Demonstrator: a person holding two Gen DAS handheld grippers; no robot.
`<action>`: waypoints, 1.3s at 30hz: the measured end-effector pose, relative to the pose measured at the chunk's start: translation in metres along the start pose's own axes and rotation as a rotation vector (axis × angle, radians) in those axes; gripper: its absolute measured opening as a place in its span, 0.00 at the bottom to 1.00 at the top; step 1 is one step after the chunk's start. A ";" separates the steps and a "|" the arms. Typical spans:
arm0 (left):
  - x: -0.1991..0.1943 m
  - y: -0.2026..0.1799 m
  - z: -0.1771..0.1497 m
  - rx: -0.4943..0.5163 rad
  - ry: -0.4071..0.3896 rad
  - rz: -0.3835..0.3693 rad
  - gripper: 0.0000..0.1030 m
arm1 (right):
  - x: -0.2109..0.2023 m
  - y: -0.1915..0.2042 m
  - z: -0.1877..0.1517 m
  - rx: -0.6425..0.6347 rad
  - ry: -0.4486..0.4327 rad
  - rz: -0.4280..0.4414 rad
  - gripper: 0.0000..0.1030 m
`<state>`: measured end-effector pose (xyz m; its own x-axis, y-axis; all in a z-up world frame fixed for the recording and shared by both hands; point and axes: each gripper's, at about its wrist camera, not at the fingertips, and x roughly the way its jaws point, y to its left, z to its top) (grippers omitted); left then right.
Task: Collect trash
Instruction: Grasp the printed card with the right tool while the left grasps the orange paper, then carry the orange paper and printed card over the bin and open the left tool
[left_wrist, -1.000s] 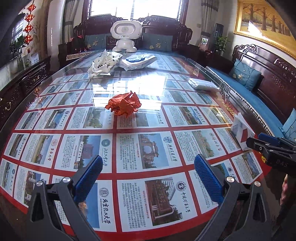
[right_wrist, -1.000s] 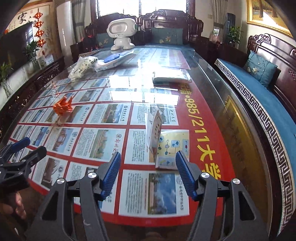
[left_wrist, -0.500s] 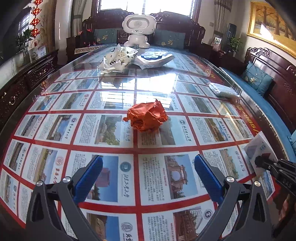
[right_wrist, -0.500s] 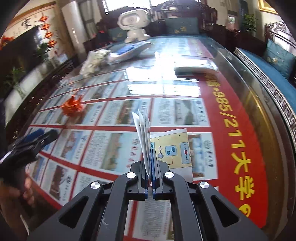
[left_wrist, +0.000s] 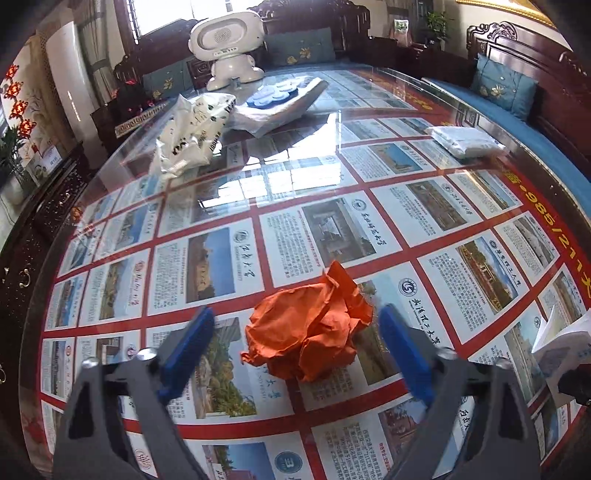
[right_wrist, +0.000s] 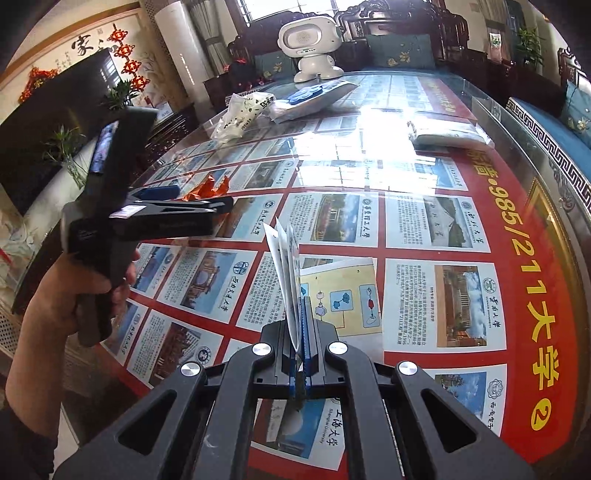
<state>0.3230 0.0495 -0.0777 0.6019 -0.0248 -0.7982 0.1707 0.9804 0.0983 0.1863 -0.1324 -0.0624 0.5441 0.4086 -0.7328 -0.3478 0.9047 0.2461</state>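
**Two pieces in reach, more trash waiting up the table**

One piece of trash was already in hand: the right gripper (right_wrist: 301, 332) was clamped tight on a folded leaflet (right_wrist: 284, 258), which stood on edge between its fingers, with an open page lying flat on the glass table (right_wrist: 524, 236) just beyond. The left gripper (left_wrist: 295, 354) stood wide, its blue pads (left_wrist: 186, 350) on either side of a crumpled orange paper (left_wrist: 310, 328) that sat on the glass, not yet pinched. Judging by this, the job was barely under way: one item held, one about to be taken, nothing visibly binned.

Farther up, a flat white packet (left_wrist: 465, 142) lay near the right edge. Beyond it a crumpled white bag (left_wrist: 192, 136) and a white-and-blue package (left_wrist: 280, 103) rested close together, seemingly still to collect. A white toy robot (left_wrist: 227, 48) stood at the far end.
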 end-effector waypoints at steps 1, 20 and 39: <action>0.000 0.002 -0.001 -0.017 0.000 -0.044 0.51 | 0.000 0.001 0.000 -0.003 0.001 0.001 0.03; -0.157 -0.049 -0.107 0.050 -0.170 -0.075 0.46 | -0.072 0.045 -0.056 -0.083 -0.063 0.046 0.03; -0.294 -0.120 -0.314 0.144 -0.198 -0.272 0.47 | -0.217 0.095 -0.260 -0.084 -0.065 0.158 0.03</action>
<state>-0.1199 0.0004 -0.0414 0.6563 -0.3324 -0.6773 0.4452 0.8954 -0.0080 -0.1627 -0.1669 -0.0448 0.5253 0.5538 -0.6460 -0.4937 0.8167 0.2987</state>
